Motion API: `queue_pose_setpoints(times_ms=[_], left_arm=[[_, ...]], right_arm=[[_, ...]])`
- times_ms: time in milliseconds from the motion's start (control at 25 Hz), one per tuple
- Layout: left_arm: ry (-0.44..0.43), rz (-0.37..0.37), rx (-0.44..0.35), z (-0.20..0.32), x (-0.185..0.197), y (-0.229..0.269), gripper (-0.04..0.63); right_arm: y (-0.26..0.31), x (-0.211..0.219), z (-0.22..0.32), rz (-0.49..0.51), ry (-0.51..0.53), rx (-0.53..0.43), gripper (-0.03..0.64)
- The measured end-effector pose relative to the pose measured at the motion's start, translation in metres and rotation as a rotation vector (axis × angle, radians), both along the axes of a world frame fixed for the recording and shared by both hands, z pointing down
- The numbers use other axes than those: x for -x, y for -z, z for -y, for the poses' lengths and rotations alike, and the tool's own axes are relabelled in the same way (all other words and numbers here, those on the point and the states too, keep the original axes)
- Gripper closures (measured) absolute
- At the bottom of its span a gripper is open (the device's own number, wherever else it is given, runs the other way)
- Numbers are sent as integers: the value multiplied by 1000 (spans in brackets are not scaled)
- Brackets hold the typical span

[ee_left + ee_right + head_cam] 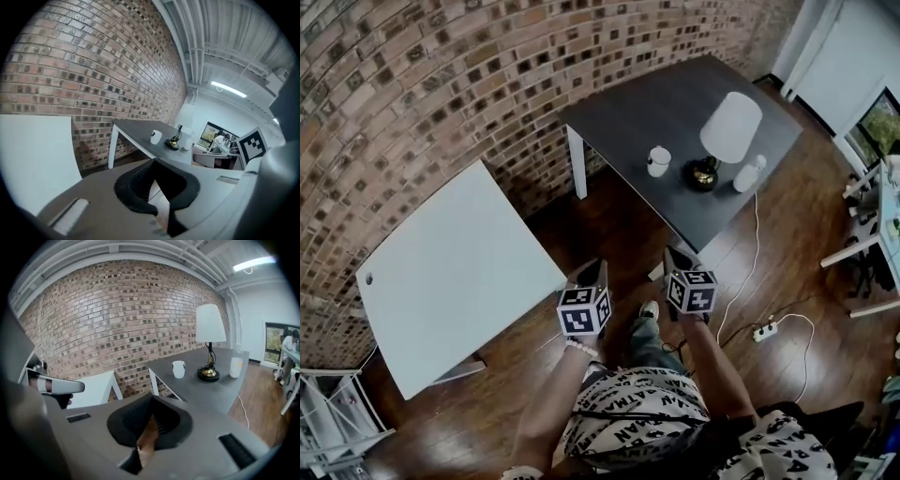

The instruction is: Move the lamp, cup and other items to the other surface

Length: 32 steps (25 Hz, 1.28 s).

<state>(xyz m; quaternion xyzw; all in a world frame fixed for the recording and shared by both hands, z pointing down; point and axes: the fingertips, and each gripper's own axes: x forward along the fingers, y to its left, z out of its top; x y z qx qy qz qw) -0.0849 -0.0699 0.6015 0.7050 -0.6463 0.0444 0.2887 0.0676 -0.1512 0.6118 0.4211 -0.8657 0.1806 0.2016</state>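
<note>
Head view: The lamp point(730, 128) stands on the dark worktop point(675, 98). The cup point(659, 160) is set just left of the lamp base and the bottle point(748, 175) just right of it, neither touching it. The white worktop point(450, 272) lies well apart from the lamp, to its lower left, against the brick wall point(441, 75). The left gripper point(592, 272) and the right gripper point(679, 258) are held over the wooden floor point(609, 234), well short of the lamp and nearer the camera. A power strip point(764, 330) lies on the floor below the lamp.

Left gripper view: The jaws of the left gripper point(153, 161) are seen brought together at their tips, and nothing is held between them. The lamp point(172, 142) is seen far ahead on the dark worktop point(136, 129), with the cup point(156, 137) just left of it. The white worktop point(33, 159) fills the left edge, well apart from the lamp.

Right gripper view: The jaws of the right gripper point(151, 405) are closed on each other and grip nothing. The lamp point(209, 324) stands upright ahead on the dark worktop point(206, 390), the cup point(178, 369) left of its base and the bottle point(236, 364) right of it. The white worktop point(96, 385) is seen further left of the lamp.
</note>
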Motion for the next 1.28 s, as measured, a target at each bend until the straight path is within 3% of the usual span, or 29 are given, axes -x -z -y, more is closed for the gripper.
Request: queue_pose_setpoints(times_ms=[240,640,1280], left_arm=[[-46,-41,-5,-34,-32,8,594],[-126,-2,-84,-22,-90,48,594],[-107,-2,-69,-12,-121,47,594]], right_arm=[[29,-20,-53,-4,0,-3,617],[54,-72,-66,9,-15,-47,617],[55,-107,-57,28,-9,-39,617]])
